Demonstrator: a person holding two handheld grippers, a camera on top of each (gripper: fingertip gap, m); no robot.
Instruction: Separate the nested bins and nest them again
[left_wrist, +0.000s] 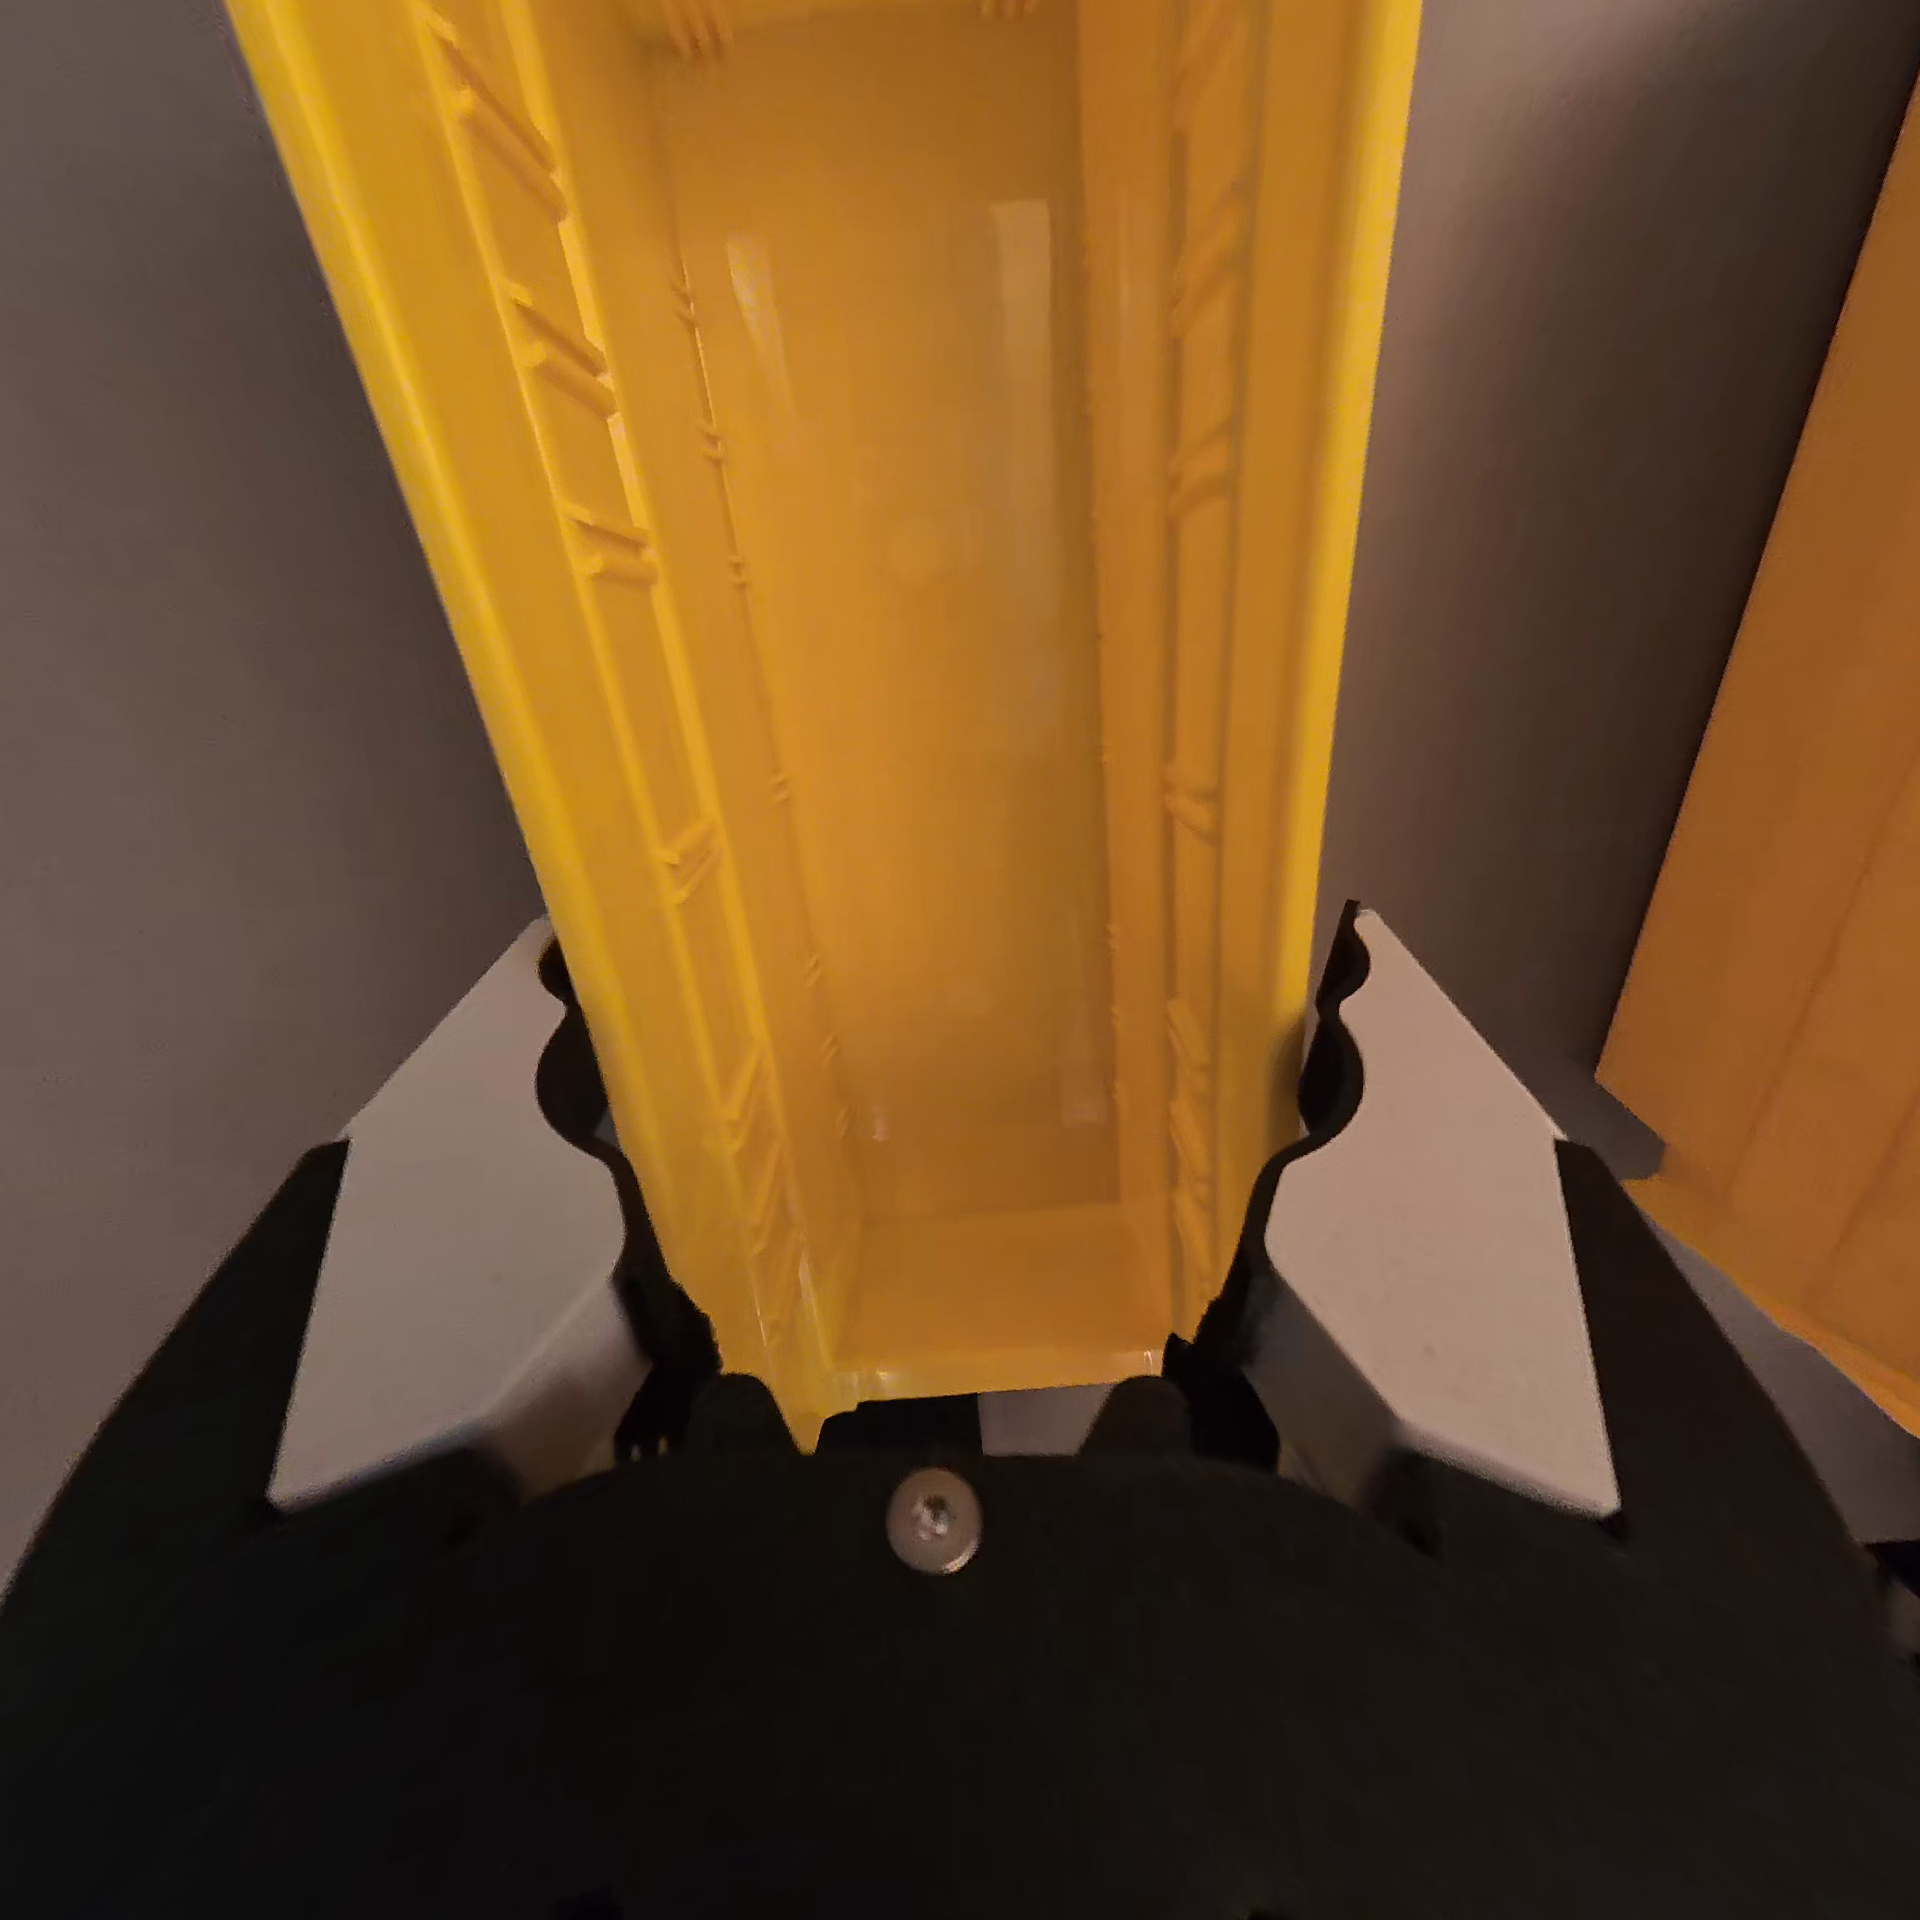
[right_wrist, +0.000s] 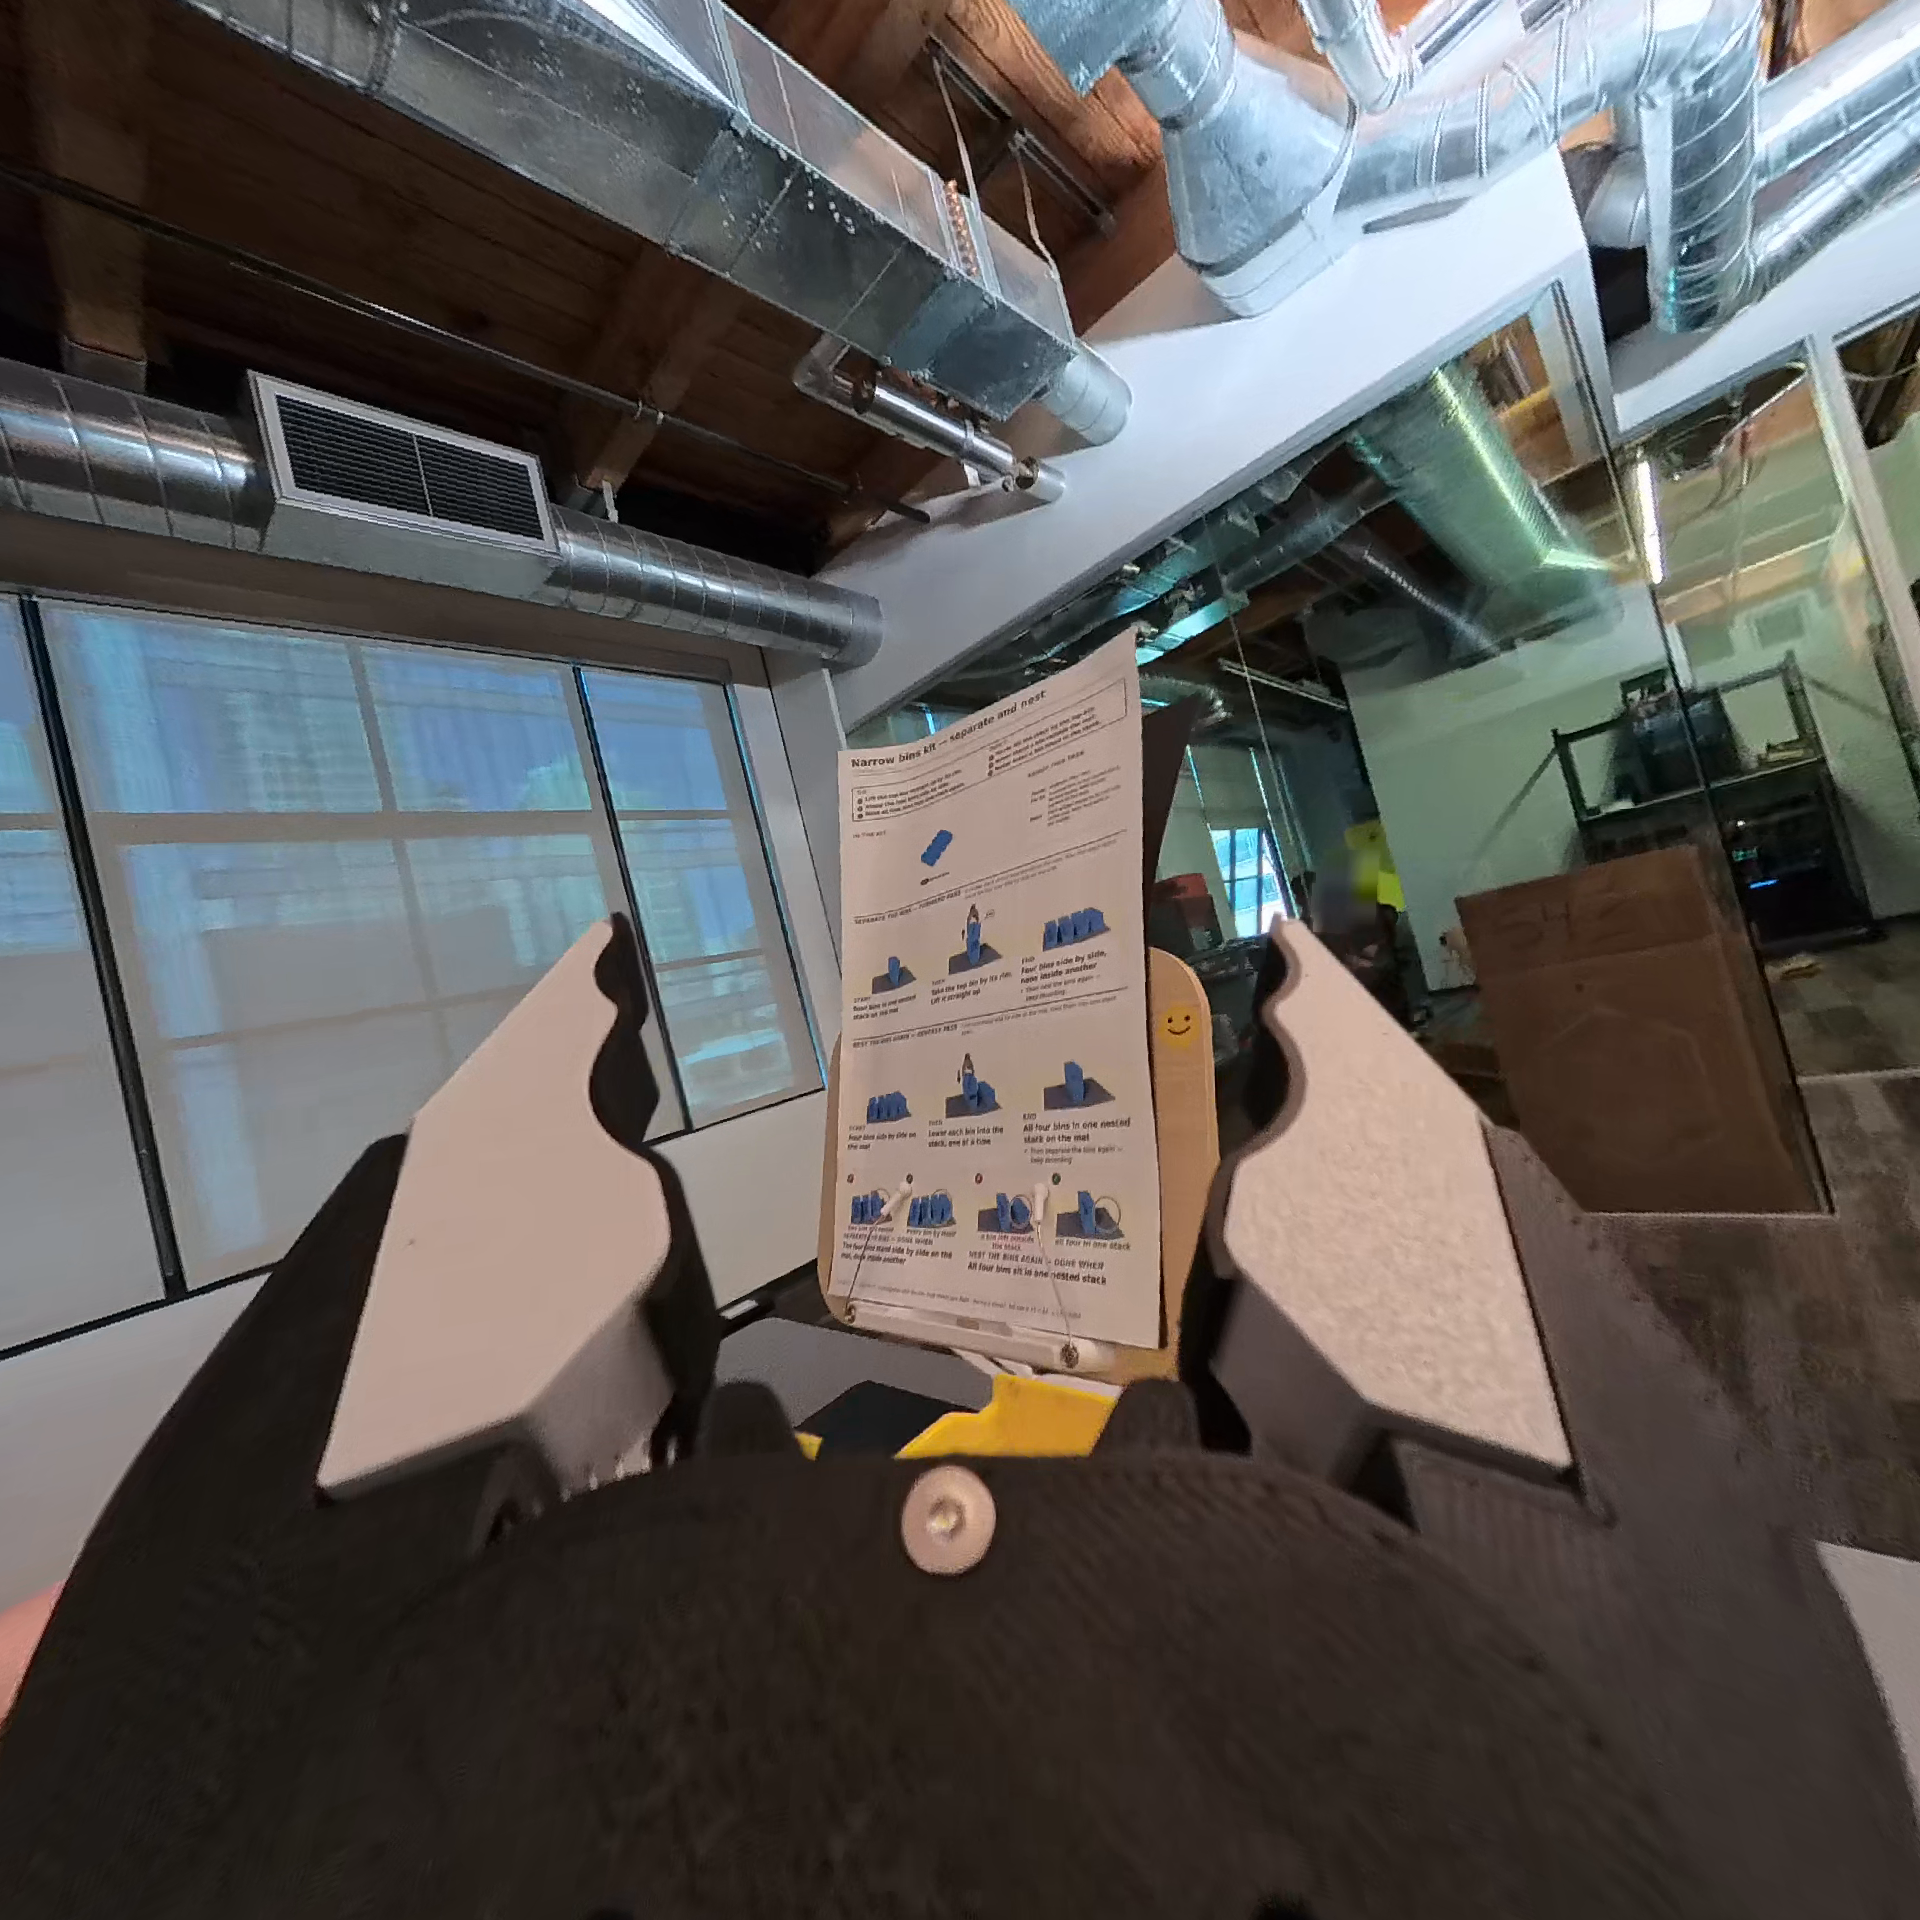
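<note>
Between the fingers of the left gripper (left_wrist: 940, 1039) sits a long yellow bin (left_wrist: 904, 623), open side toward the camera, running from 6 o'clock up to 12 o'clock. The black pads (left_wrist: 566, 1049) lie against both its outer walls, so I judge it clasped. A second yellow bin (left_wrist: 1766, 883) stands at 3 o'clock, apart. To do this step well, keep the bin straight and lower it evenly (no twisting). The right gripper (right_wrist: 945, 1039) is spread with nothing between its fingers, facing an instruction sheet (right_wrist: 997, 987).
</note>
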